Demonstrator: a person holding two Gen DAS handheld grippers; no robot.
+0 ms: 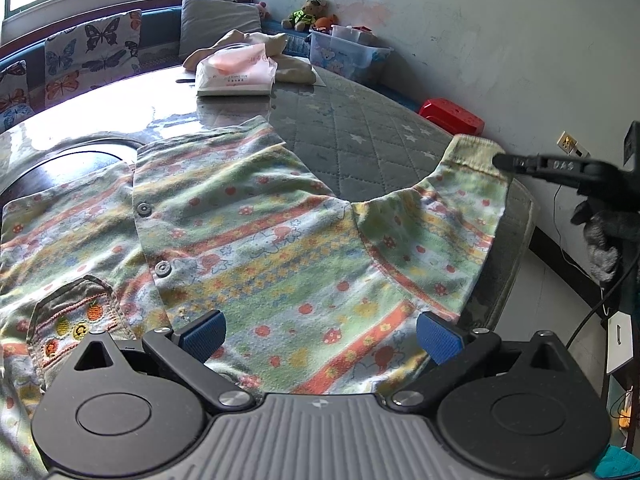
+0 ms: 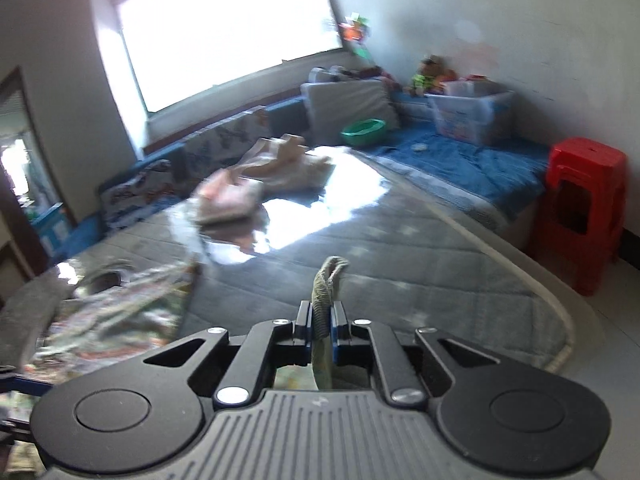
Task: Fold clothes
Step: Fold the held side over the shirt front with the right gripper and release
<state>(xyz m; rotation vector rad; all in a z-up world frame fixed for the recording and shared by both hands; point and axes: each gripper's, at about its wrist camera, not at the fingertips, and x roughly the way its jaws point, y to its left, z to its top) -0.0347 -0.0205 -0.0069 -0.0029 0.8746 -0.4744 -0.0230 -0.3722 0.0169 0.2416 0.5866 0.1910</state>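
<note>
A striped, flower-printed child's shirt (image 1: 248, 240) with snap buttons and a small pocket lies spread on the table. My left gripper (image 1: 320, 334) hovers open just above its lower part, blue pads apart and empty. My right gripper (image 2: 321, 320) is shut on the shirt's green sleeve cuff (image 2: 326, 292). In the left wrist view the right gripper (image 1: 500, 160) pinches that cuff (image 1: 476, 152) at the right and holds the sleeve lifted off the table. The shirt's body (image 2: 116, 316) shows blurred at the left of the right wrist view.
The glass-topped table (image 1: 360, 128) carries a pink tissue pack (image 1: 236, 74) and a beige garment (image 1: 256, 46) at the far side. A red stool (image 2: 580, 204), a plastic storage bin (image 2: 468, 114), cushions and a blue-covered bench stand beyond the table.
</note>
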